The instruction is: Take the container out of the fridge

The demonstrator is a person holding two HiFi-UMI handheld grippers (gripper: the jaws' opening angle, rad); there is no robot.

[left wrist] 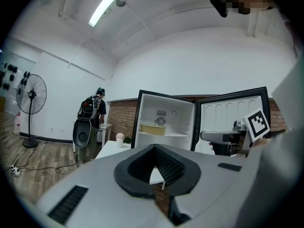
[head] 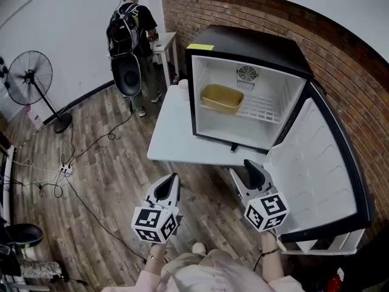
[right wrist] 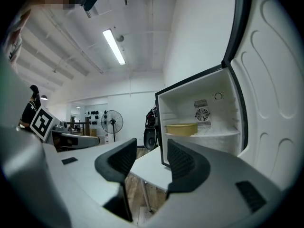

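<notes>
Container (head: 222,98) is sitting inside the open fridge (head: 243,44); before the fridge, left gripper (head: 174,177) is hovering jaws together, right gripper (head: 251,165) jaws apart.

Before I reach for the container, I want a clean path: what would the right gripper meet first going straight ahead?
Probably the white table, near its edge in front of the fridge. The right gripper, jaws apart, aims below the shelf holding the container, though depth is unclear.
</notes>
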